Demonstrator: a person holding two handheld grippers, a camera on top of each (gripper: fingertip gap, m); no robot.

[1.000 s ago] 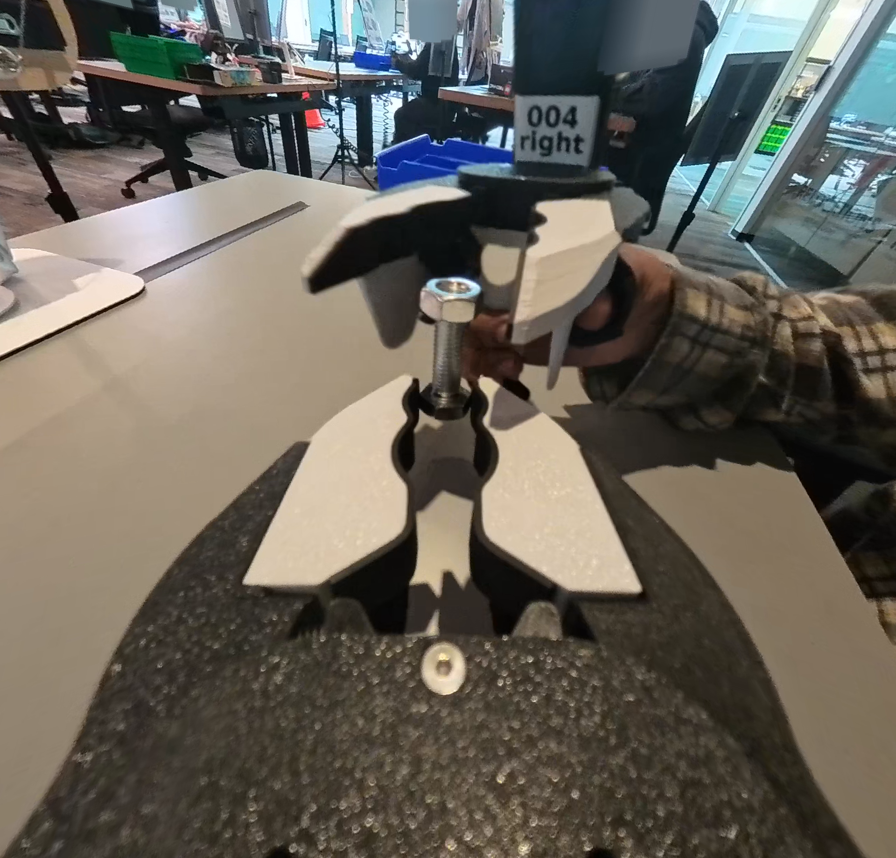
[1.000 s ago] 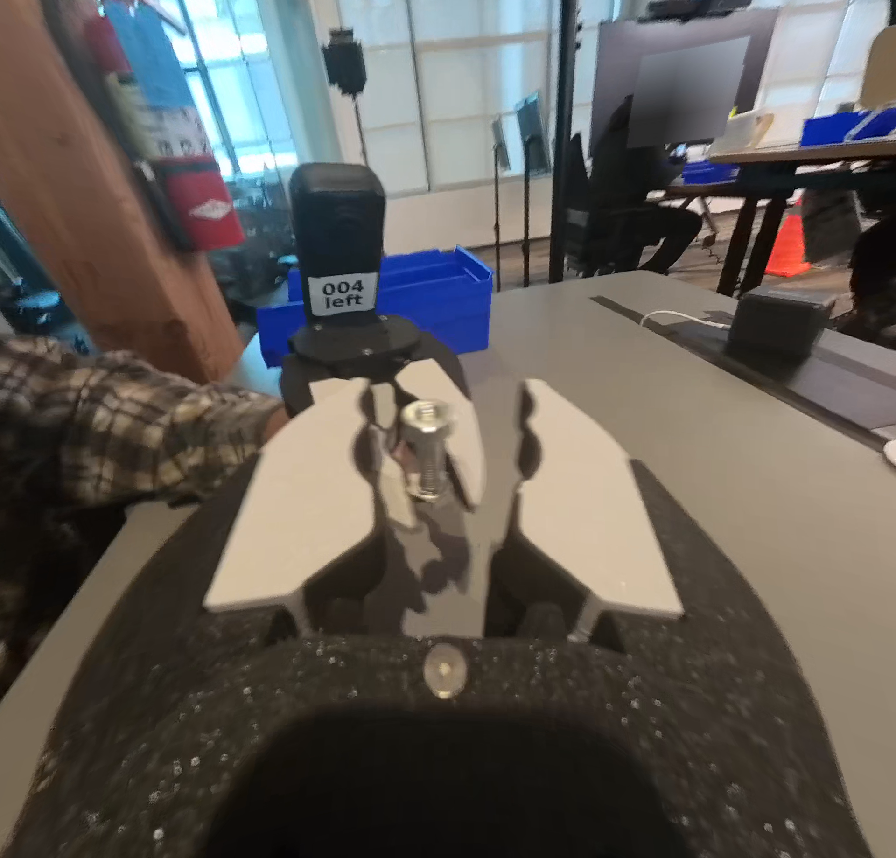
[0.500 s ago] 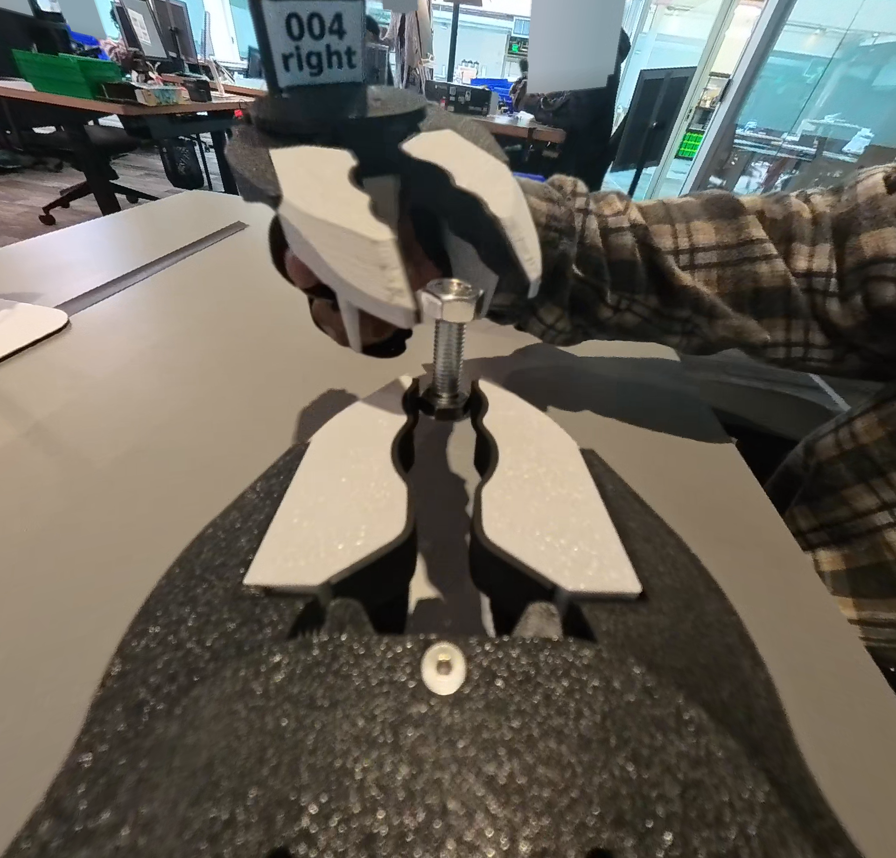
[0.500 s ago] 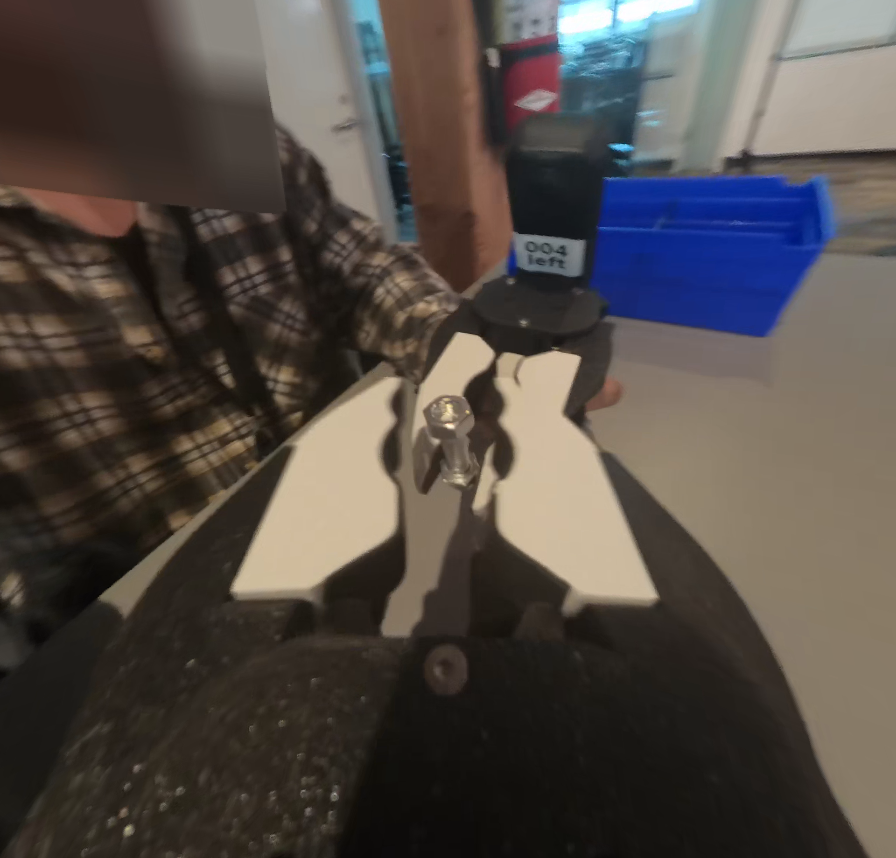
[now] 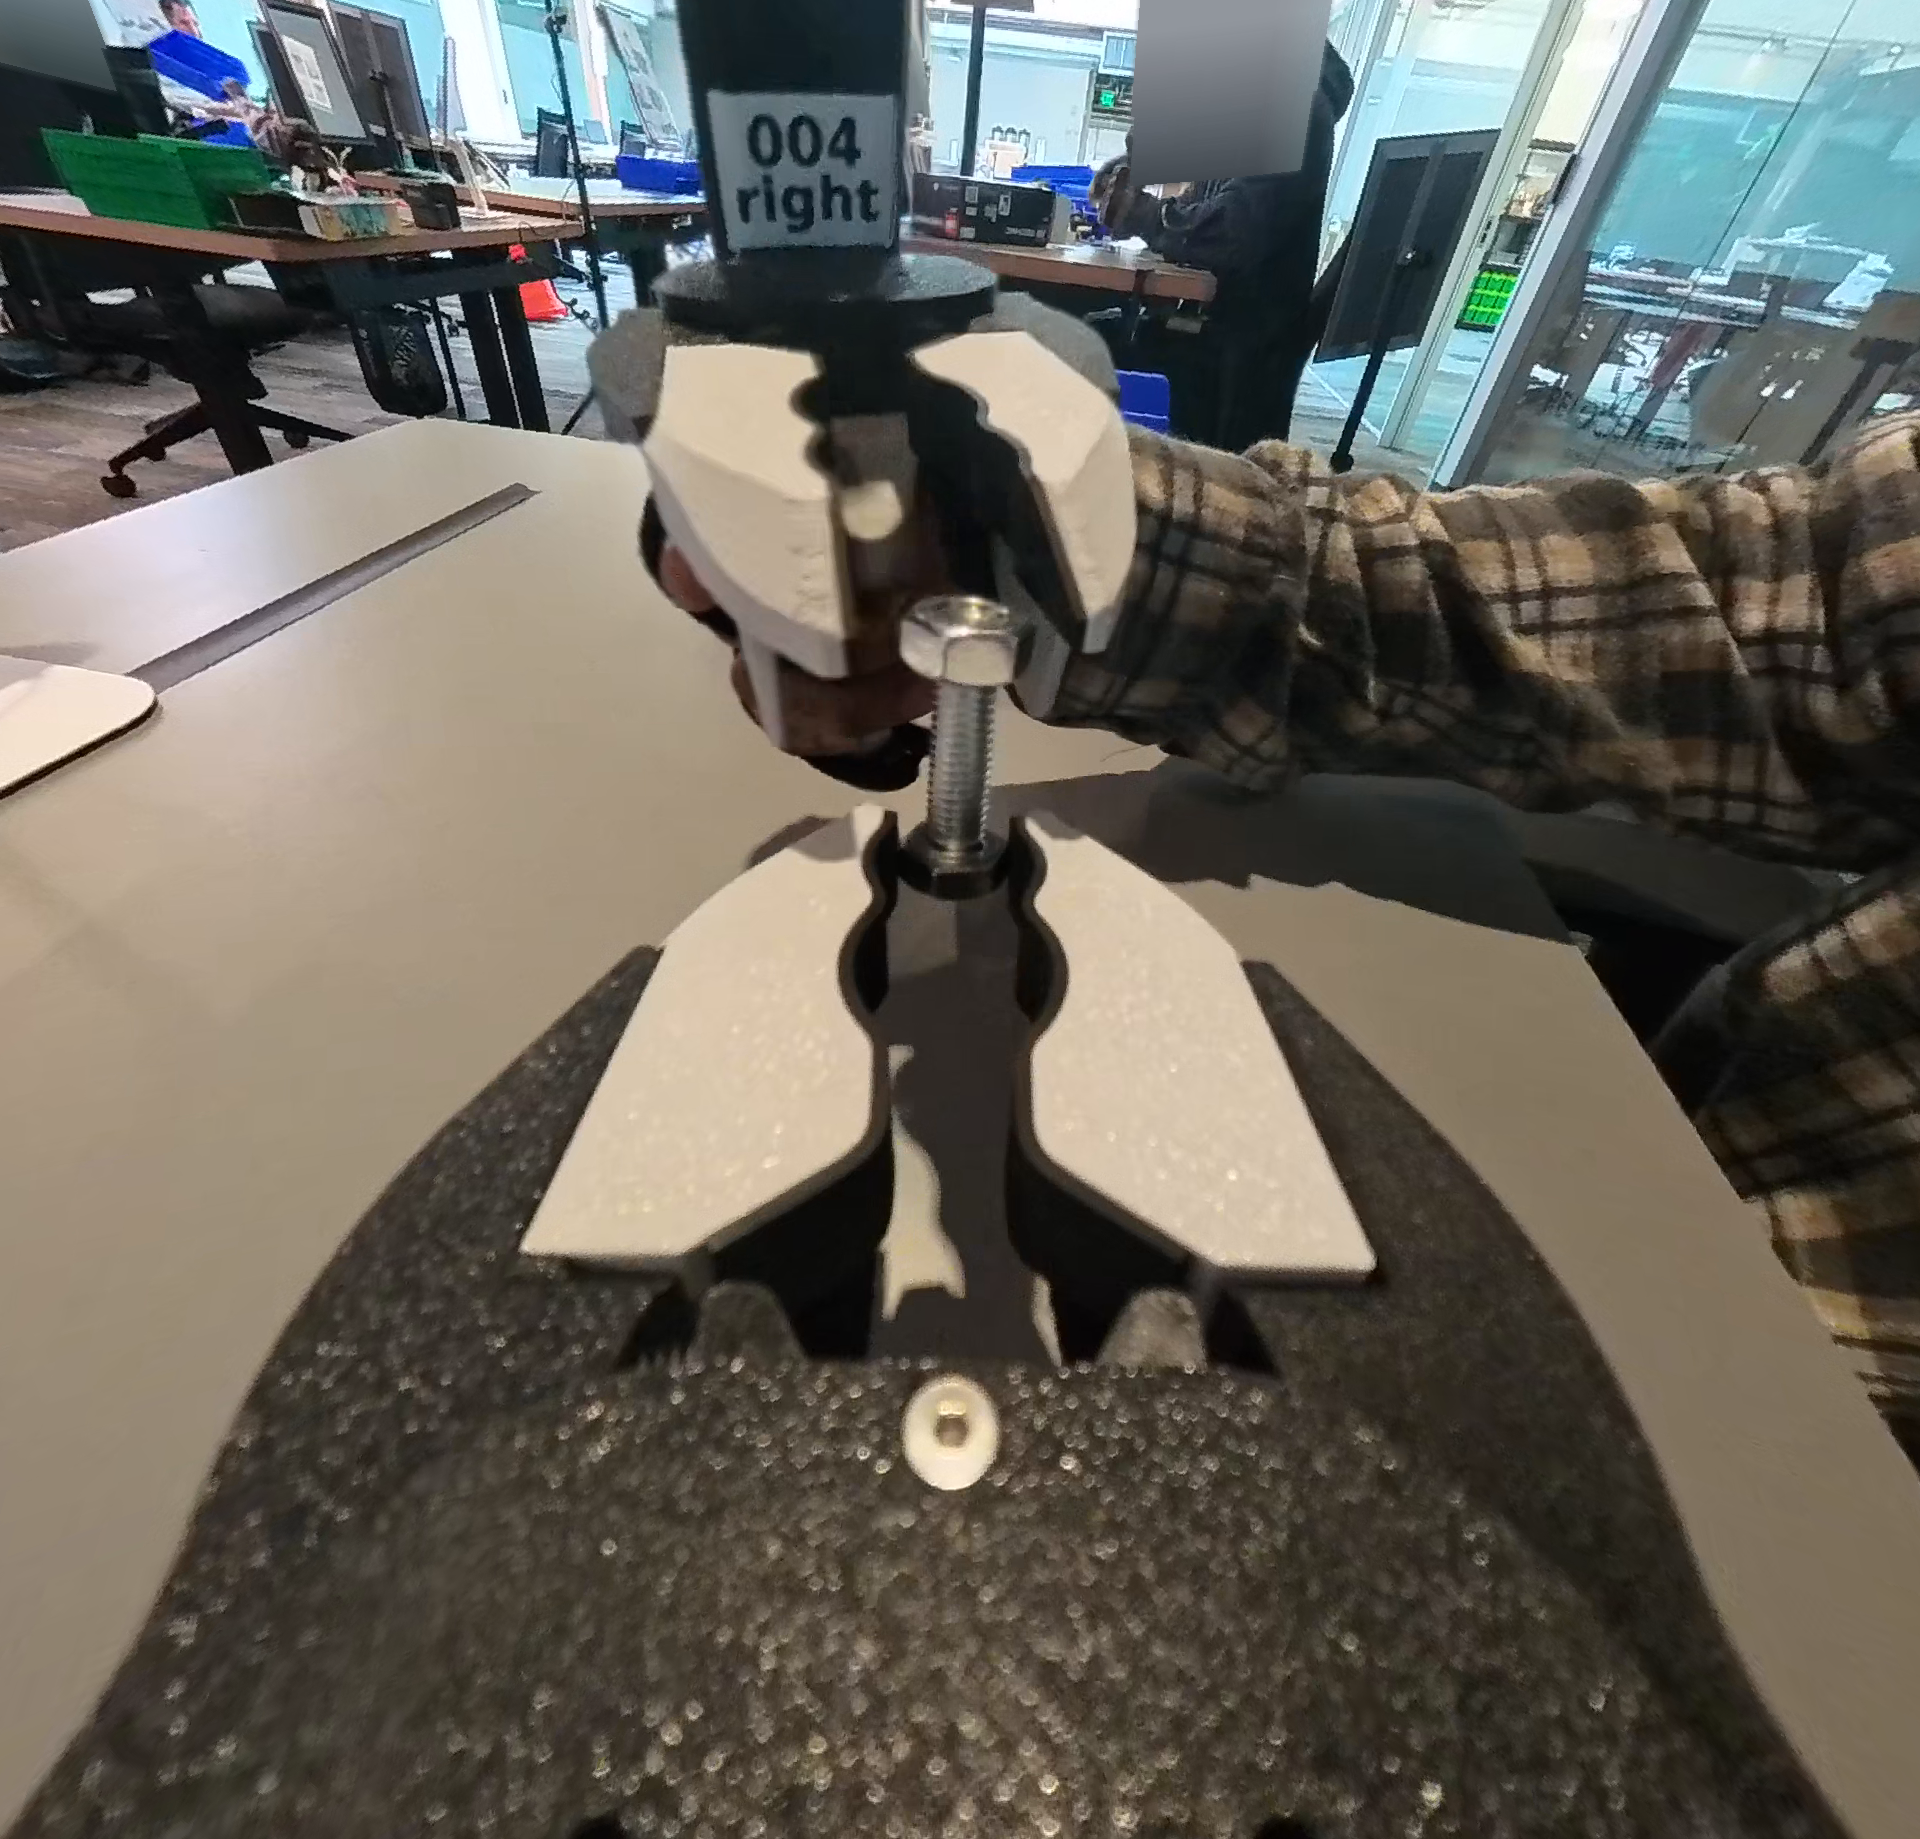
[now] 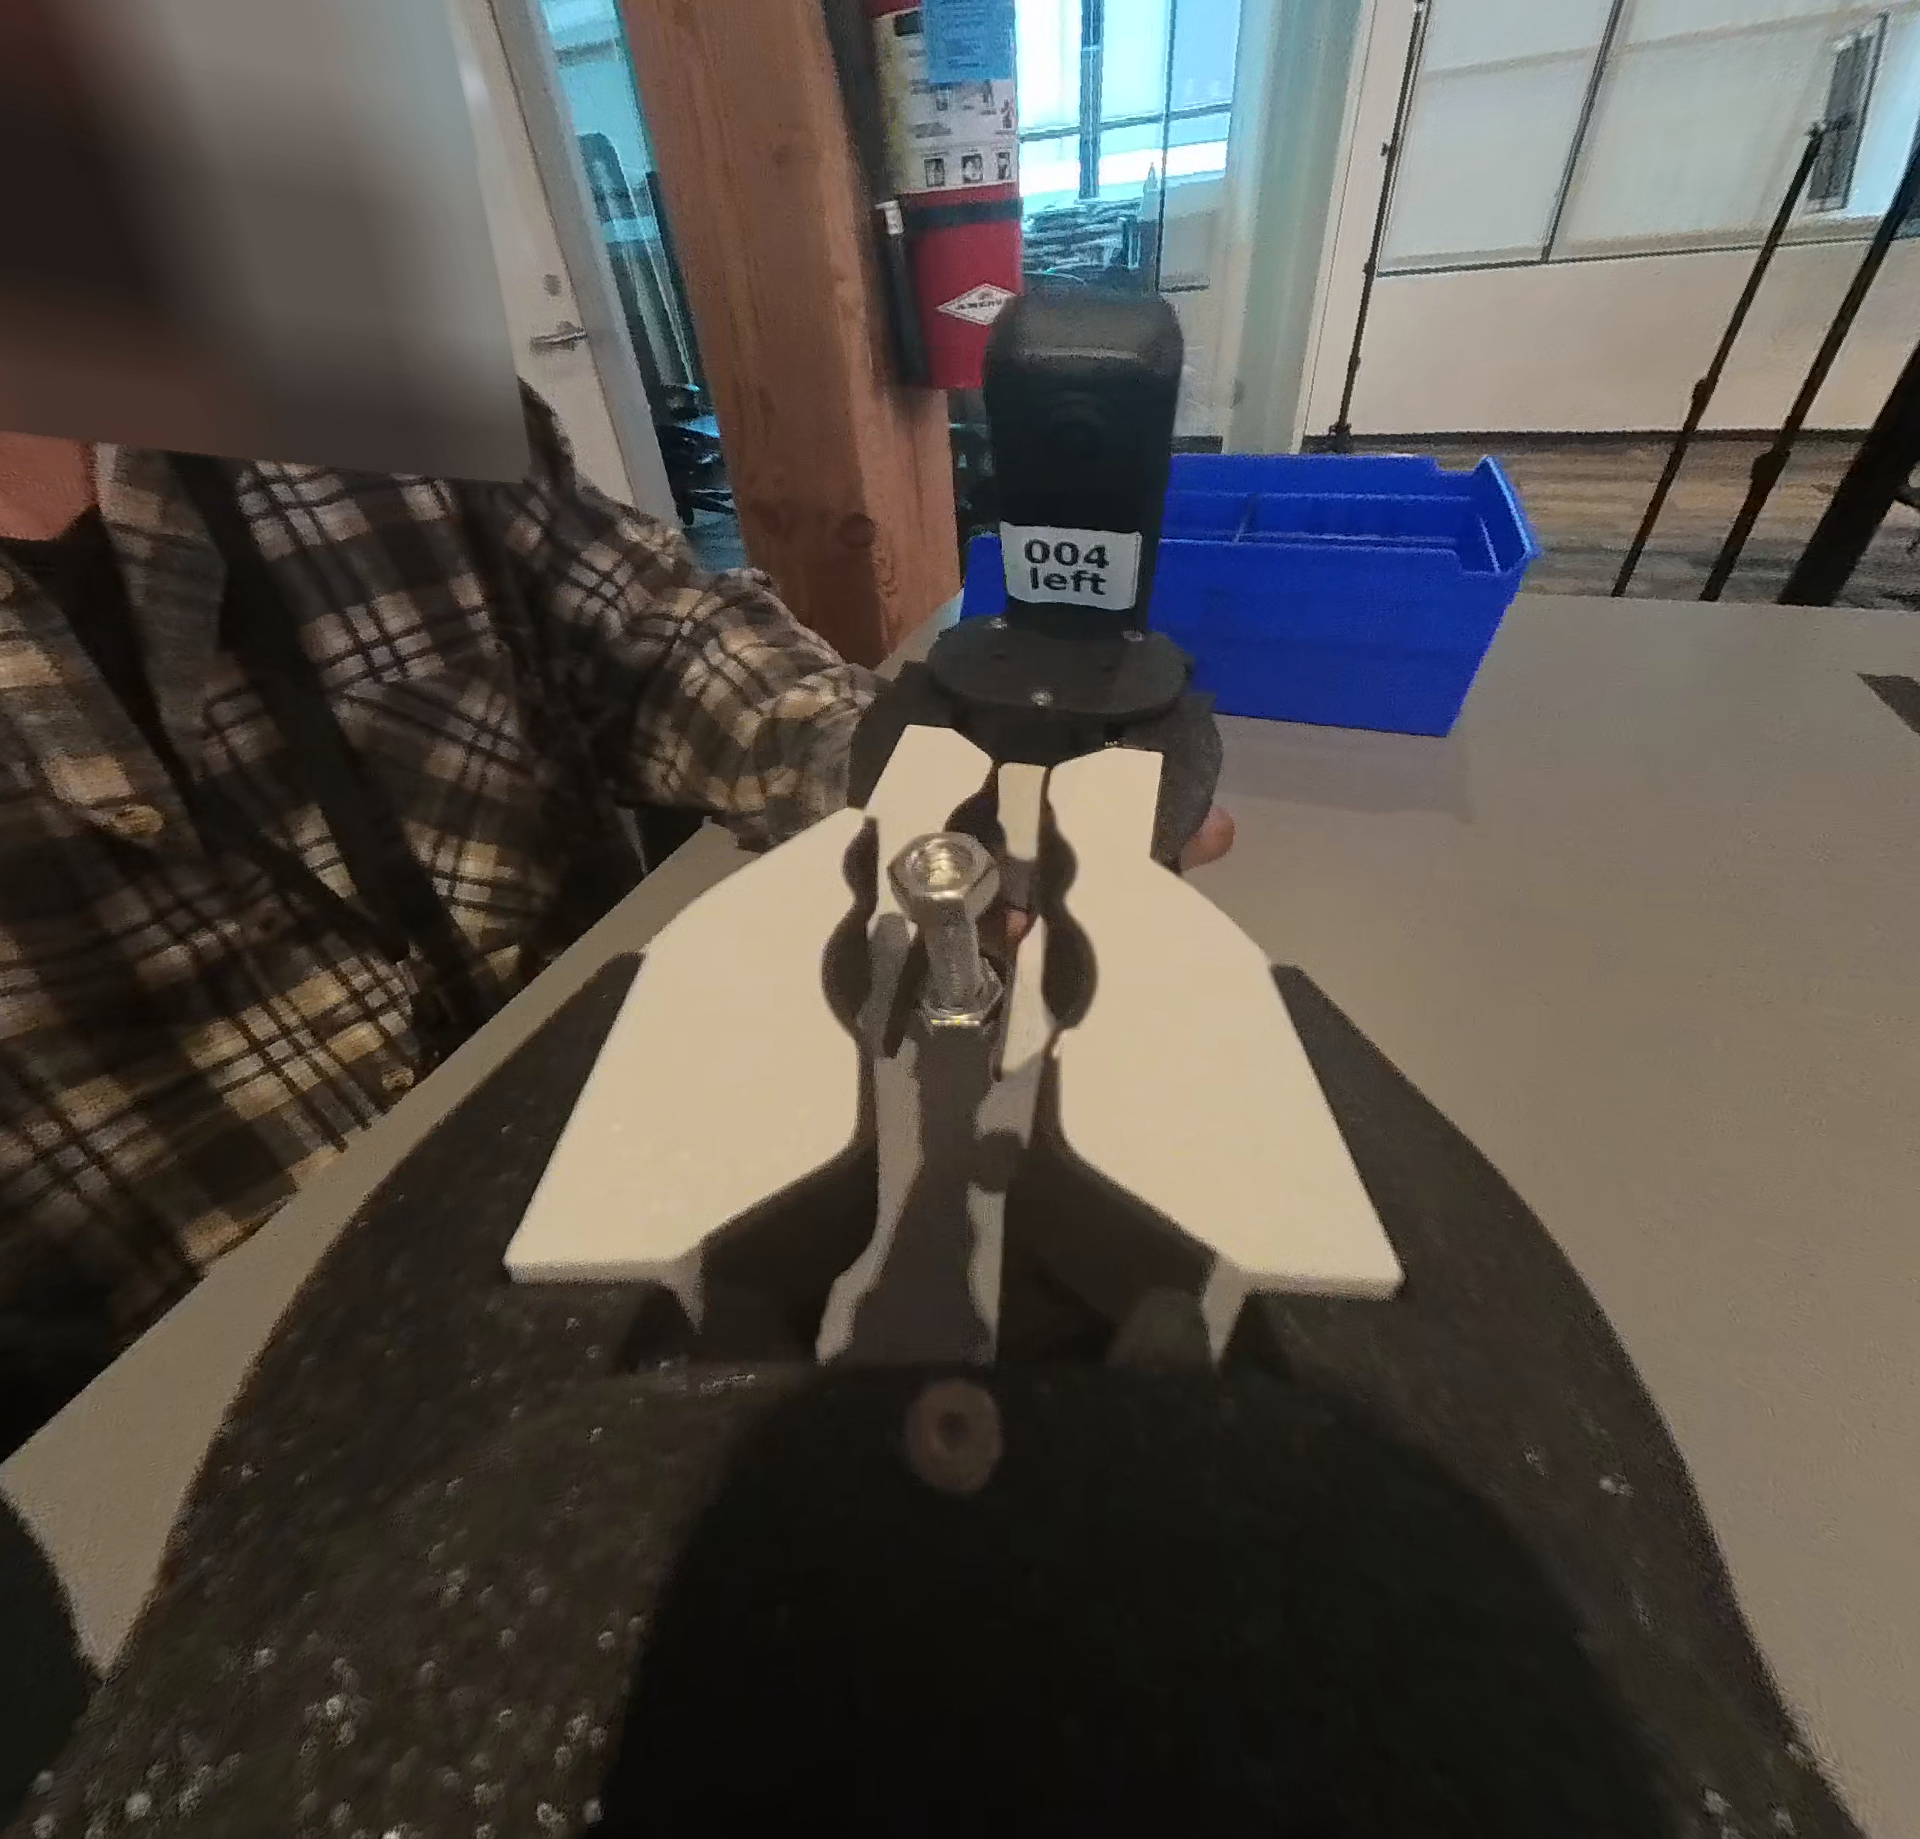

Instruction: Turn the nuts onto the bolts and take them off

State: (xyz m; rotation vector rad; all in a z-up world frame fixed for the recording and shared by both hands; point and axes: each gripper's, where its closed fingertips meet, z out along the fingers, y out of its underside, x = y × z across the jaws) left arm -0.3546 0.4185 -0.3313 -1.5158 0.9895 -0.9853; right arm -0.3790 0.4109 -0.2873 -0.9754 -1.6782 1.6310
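A silver bolt [image 5: 958, 761] stands upright above the grey table [image 5: 364, 906], with a hex nut [image 5: 958, 641] at the top of its thread. My left gripper [image 5: 956, 839] is shut on the bolt's lower end. My right gripper [image 5: 925, 667] faces it from the far side, its white fingers [image 5: 748, 532] either side of the nut with small gaps. In the right wrist view the nut [image 6: 940, 880] sits between my right gripper's [image 6: 951, 854] open fingertips, and the bolt's shaft [image 6: 956, 958] runs down into the left gripper's fingers [image 6: 1101, 781].
A blue bin [image 6: 1340, 594] stands on the table behind the left gripper. A white pad [image 5: 52, 719] lies at the far left and a groove [image 5: 343, 574] crosses the tabletop. The person's plaid sleeve [image 5: 1507, 646] reaches in from the right, by the table edge.
My right gripper has swung round the top of the bolt and now sits square behind it, fingers either side of the nut. My left gripper has kept hold of the bolt.
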